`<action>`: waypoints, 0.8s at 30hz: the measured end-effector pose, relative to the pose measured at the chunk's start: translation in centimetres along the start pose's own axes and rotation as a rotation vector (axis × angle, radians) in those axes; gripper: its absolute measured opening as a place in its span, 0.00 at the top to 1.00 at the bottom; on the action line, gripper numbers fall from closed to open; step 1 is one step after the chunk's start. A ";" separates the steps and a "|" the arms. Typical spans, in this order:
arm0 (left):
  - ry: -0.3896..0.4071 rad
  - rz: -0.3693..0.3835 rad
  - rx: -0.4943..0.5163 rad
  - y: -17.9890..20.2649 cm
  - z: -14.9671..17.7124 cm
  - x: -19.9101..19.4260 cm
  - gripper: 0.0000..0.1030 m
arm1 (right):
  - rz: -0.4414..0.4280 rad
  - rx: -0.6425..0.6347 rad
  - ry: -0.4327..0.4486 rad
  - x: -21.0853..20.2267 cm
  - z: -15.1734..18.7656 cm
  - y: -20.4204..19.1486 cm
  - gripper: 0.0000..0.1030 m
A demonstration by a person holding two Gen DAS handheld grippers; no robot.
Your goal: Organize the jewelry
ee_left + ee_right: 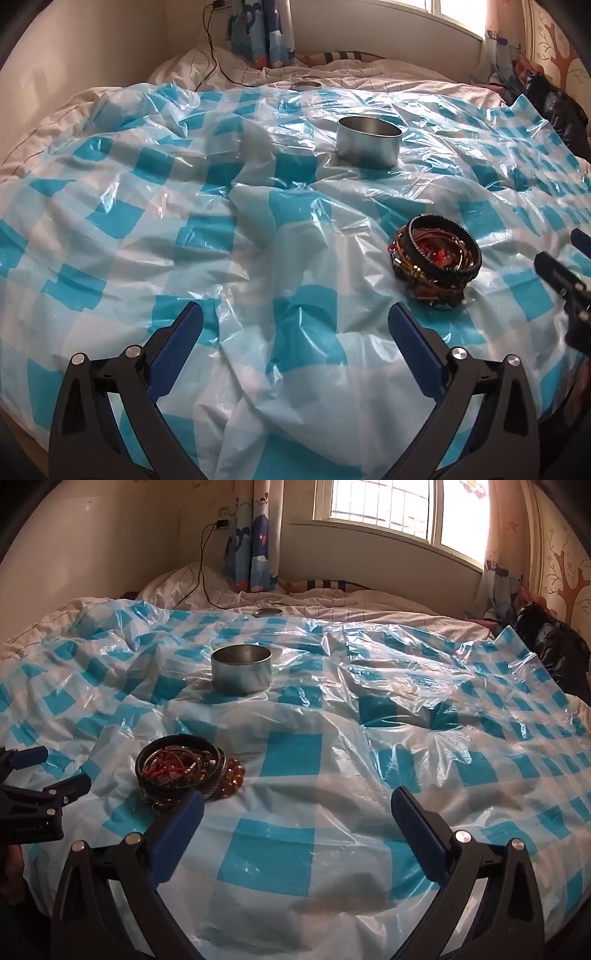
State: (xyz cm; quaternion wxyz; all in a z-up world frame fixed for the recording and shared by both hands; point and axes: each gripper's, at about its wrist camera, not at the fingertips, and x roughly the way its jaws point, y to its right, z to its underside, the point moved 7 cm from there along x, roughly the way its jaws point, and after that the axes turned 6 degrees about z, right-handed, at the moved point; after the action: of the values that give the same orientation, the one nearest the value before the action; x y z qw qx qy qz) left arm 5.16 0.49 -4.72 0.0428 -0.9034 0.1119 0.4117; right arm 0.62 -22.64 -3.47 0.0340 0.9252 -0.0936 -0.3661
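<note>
Both the left gripper (pixel 295 325) and right gripper (pixel 297 808) hovered with fingers wide and empty, nothing yet lifted from the near bracelet pile (pixel 437 262), which looked bound for the far tin (pixel 368 142).

Mounted just behind each pair of wide-spread jaws, looking forward and down across the checked sheet (pixel 295 229) toward the window wall. Left wrist view: bracelet pile (pixel 436 264) ahead and right of the jaws, tin (pixel 368 142) farther ahead. Right wrist view: same pile (pixel 184 771) just left of the jaws, tin (pixel 242 668) beyond. Shared: sheet, pile, tin.
</note>
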 end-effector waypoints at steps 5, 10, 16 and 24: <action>0.001 0.007 0.008 0.9 0.1 -0.3 0.06 | 0.003 0.015 -0.009 0.2 0.0 0.3 0.05; -0.011 0.008 0.000 0.6 -0.2 0.4 0.06 | 0.000 0.030 -0.017 0.4 0.1 0.6 0.05; -0.016 0.000 -0.013 0.3 -0.2 0.7 0.06 | -0.001 0.030 -0.018 0.4 0.1 0.7 0.05; -0.016 -0.003 -0.022 0.0 -0.2 0.8 0.06 | -0.003 0.032 -0.018 0.5 0.1 0.7 0.05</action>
State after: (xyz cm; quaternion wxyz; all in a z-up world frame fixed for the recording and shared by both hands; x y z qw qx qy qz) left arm 5.82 0.30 -5.17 0.0343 -0.9006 0.1057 0.4201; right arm 0.76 -23.45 -3.78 0.0177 0.9225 -0.0985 -0.3727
